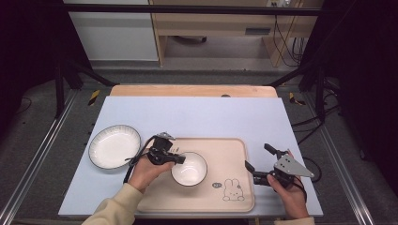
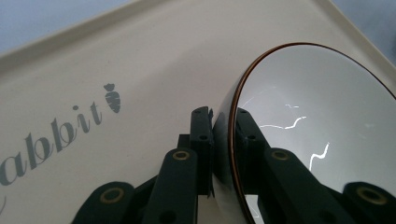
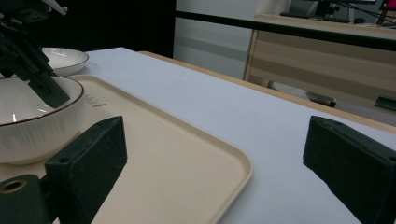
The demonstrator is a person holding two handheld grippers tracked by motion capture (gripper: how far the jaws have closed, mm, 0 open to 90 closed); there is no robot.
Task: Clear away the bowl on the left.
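At the left of the pale blue mat (image 1: 197, 115), a shallow white plate (image 1: 114, 146) sits alone, well apart from the right gripper. Just right of it, the left gripper (image 1: 180, 159) pinches the near-left rim of a white bowl (image 1: 189, 168), one jaw inside and one outside the wall. The bowl rests on a beige tray (image 1: 234, 150) with a rabbit drawing (image 1: 233, 190). Beside the tray's right edge, the right gripper (image 1: 259, 158) hovers with its jaws spread wide, holding nothing.

High view looks down on the whole table; both gripper views sit low and close, sharing the bowl (image 2: 308, 121) and tray (image 3: 187, 158).
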